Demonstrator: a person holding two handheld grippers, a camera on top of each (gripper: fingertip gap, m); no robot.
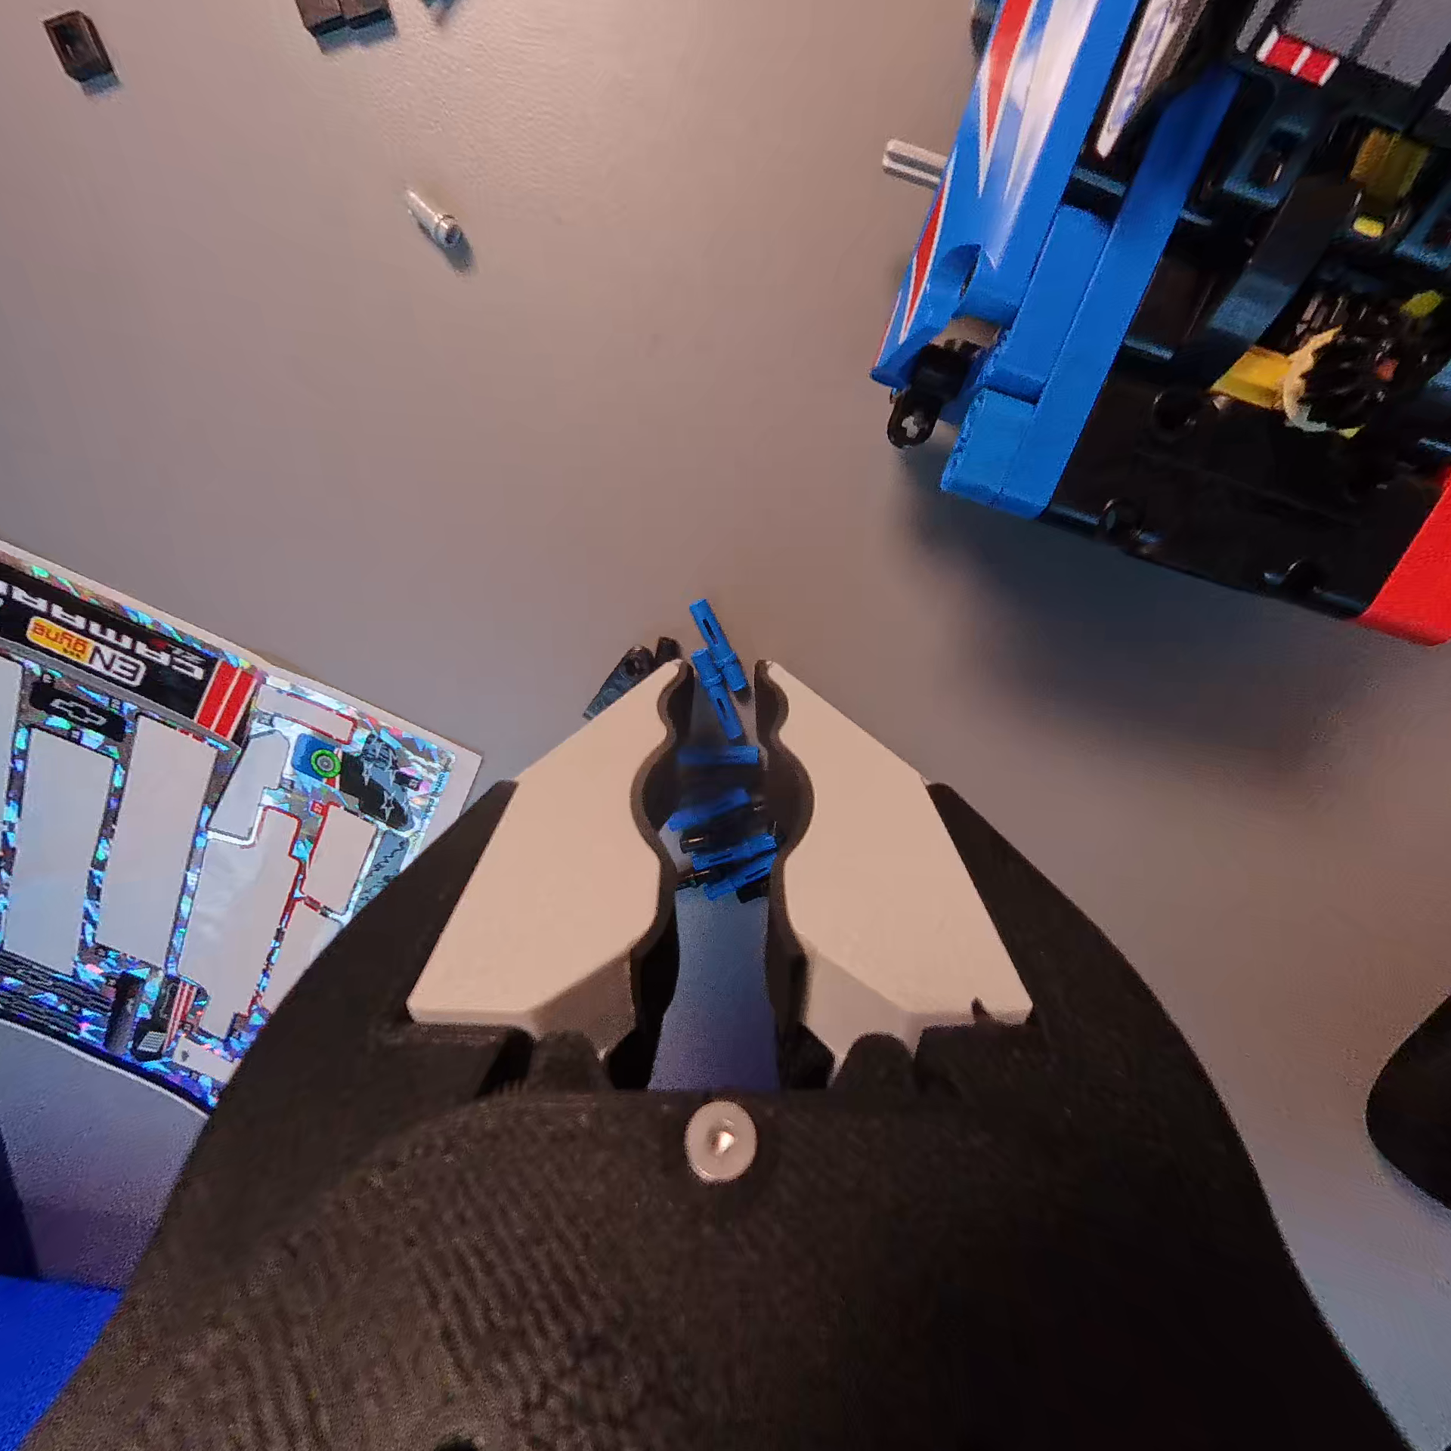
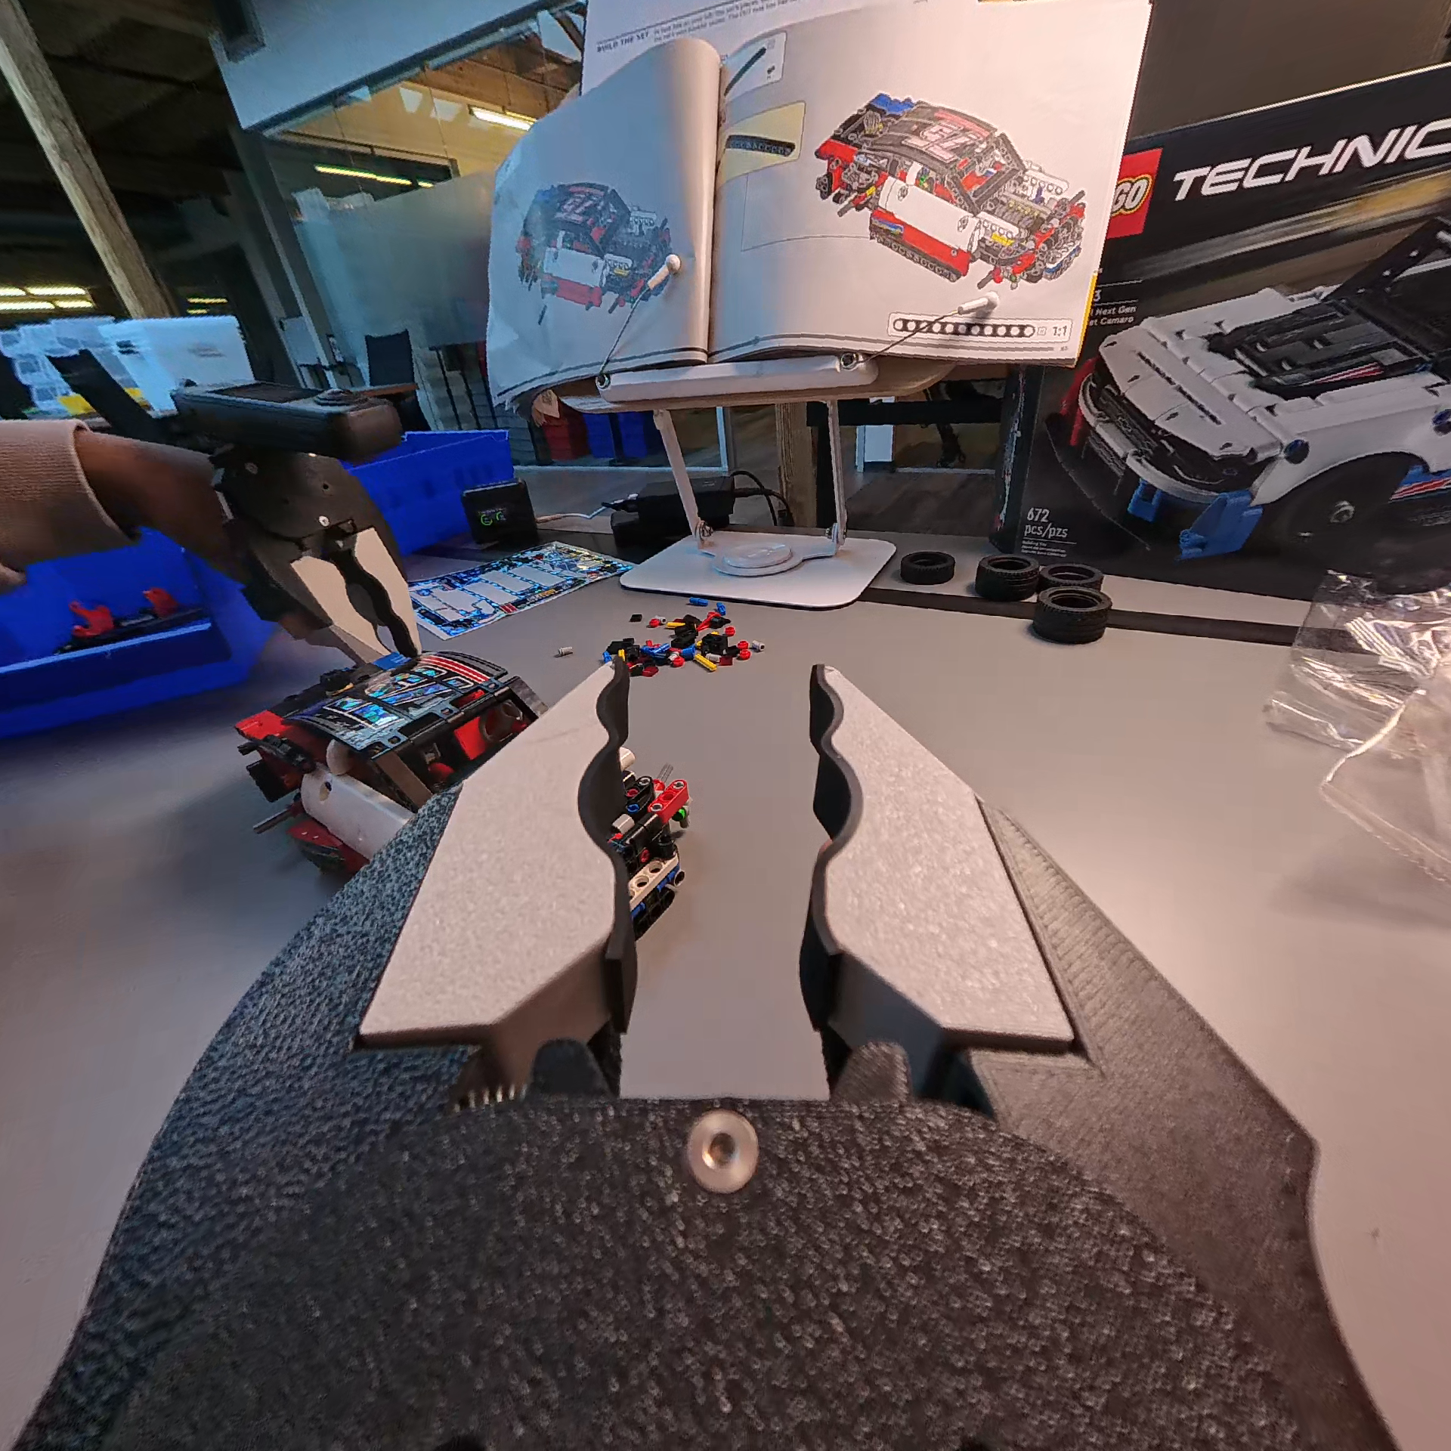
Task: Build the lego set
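Right now left gripper fingers nearly closed over a cluster of blue pins; actual pinch unclear. In right wrist view, tips at rear of part-built car nr tabletop left edge, prob. to fit pins. Right gripper fingers wide open, empty, over small sub-assembly, likely ready to grab. Manual propped on stand for reference; box w/ branding at far right edge, writing not repeated; sticker sheet lying flat
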